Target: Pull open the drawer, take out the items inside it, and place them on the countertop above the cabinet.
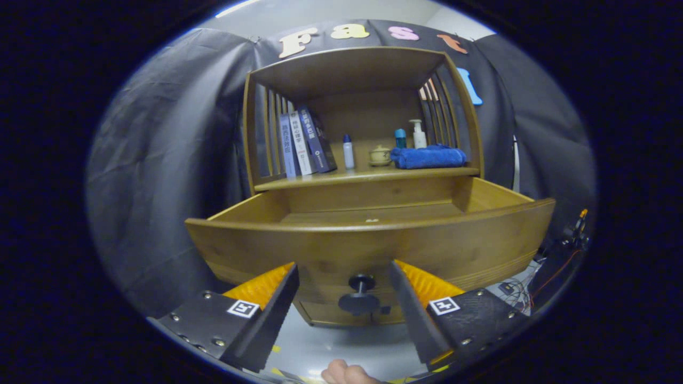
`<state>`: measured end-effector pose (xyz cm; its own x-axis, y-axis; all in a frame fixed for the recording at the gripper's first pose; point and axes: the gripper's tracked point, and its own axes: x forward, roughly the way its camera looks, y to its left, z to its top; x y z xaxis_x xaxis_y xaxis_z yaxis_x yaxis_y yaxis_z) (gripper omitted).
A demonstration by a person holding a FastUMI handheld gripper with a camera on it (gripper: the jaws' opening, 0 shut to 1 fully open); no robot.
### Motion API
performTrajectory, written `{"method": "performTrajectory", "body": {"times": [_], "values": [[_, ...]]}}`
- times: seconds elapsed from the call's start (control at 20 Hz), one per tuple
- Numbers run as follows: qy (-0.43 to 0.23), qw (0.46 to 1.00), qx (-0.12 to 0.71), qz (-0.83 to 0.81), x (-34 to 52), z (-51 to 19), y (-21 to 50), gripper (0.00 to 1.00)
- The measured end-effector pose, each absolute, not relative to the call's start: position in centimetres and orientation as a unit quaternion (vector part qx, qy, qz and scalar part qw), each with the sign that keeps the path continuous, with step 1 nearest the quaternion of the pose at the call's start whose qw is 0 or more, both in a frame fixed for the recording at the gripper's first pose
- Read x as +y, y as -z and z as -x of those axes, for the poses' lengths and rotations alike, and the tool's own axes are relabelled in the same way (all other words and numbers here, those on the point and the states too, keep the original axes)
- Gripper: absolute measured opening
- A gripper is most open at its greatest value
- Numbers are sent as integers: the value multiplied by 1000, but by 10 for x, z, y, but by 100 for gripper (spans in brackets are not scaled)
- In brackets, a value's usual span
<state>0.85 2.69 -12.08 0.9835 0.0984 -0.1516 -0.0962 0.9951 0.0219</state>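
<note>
Jaws: I see my gripper (341, 277) spread wide, holding nothing, flanking the round dark knob (360, 281).
Drawer: smooth curved wooden drawer (373, 248) pulled out.
Bench: leaning books (305, 143), folded blue towel (428, 157).

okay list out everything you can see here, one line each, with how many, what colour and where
drawer: one, brown wood, pulled open below the countertop
drawer knob: one, dark, between the fingers
countertop: one, brown wood, above the drawer
books: about four, blue and white, leaning at the countertop's left
small bottle: one, white with blue cap, right of the books
lidded pot: one, beige, mid-countertop
towel: one, blue, folded, right of the pot
blue-capped bottle: one, behind the towel
pump bottle: one, white, behind the towel
hand-held gripper: one, open, just before the knob
</note>
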Motion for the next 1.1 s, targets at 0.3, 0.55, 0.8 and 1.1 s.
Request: {"method": "performTrajectory", "body": {"times": [0.3, 0.55, 0.8, 1.1], "values": [[-10, 997, 65, -27, 12, -16, 46, 100], [28, 997, 67, -4, -8, -36, 2, 100], [29, 989, 142, 10, -11, -71, 6, 100], [10, 958, 280, 55, -3, -112, 65, 100]]}}
